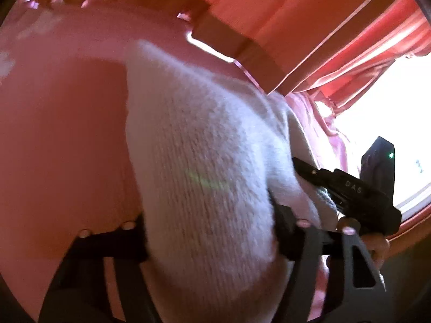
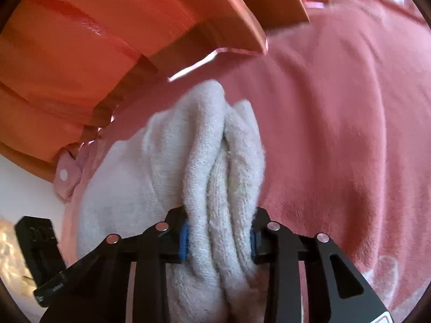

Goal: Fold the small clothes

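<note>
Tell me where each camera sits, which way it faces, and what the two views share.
Left wrist: on the left gripper, looking along its fingers at the white knit garment on the pink blanket; right gripper and a fingertip show.
Right wrist: on the right gripper, facing the bunched garment; left gripper's body shows at lower left.
Shared: garment, blanket, wooden bed frame.

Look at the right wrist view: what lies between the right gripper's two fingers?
A bunched white knitted cloth fills the gap between the right gripper's fingers, which are clamped on its folds. The right wrist view shows it, over a pink blanket.
</note>
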